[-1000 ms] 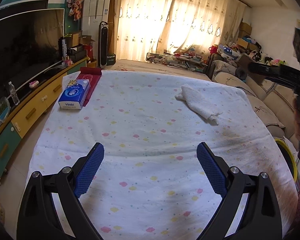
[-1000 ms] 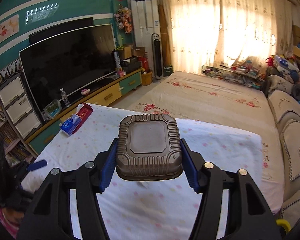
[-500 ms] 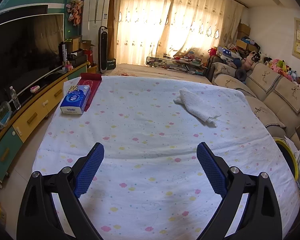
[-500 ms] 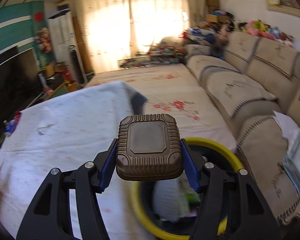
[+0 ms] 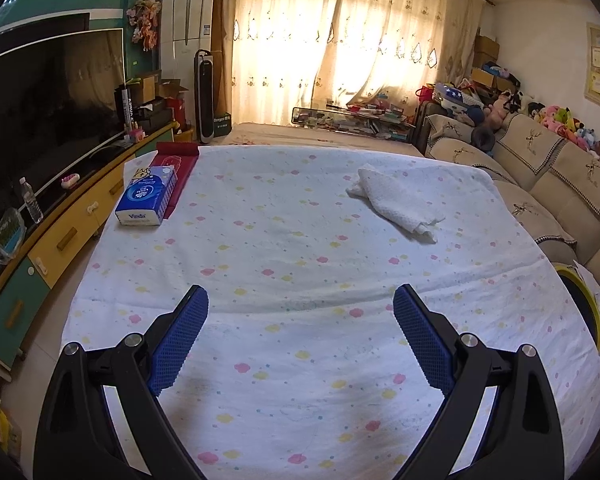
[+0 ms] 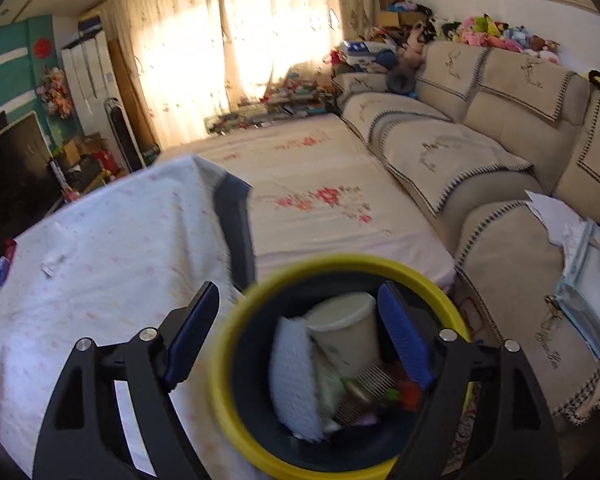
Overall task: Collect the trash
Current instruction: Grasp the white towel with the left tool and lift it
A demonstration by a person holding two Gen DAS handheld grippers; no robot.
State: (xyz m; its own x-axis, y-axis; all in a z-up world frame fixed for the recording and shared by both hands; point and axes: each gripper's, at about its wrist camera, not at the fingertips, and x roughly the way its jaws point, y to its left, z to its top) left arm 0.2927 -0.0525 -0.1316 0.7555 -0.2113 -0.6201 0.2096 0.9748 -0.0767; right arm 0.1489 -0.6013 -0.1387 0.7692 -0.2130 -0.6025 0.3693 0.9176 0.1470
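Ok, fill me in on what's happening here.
A person is clearing trash off a table with a gripper in each hand. The right gripper is open above the yellow-rimmed trash bin, which already holds a paper cup, a white cloth and other bits. The left gripper is open and empty over the table, where a crumpled white towel and a tissue pack lie.

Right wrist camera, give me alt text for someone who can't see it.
The right gripper, open and empty, hangs over a yellow-rimmed trash bin holding a white paper cup, a white cloth and other litter. A table under a floral cloth is at left, a beige sofa at right.
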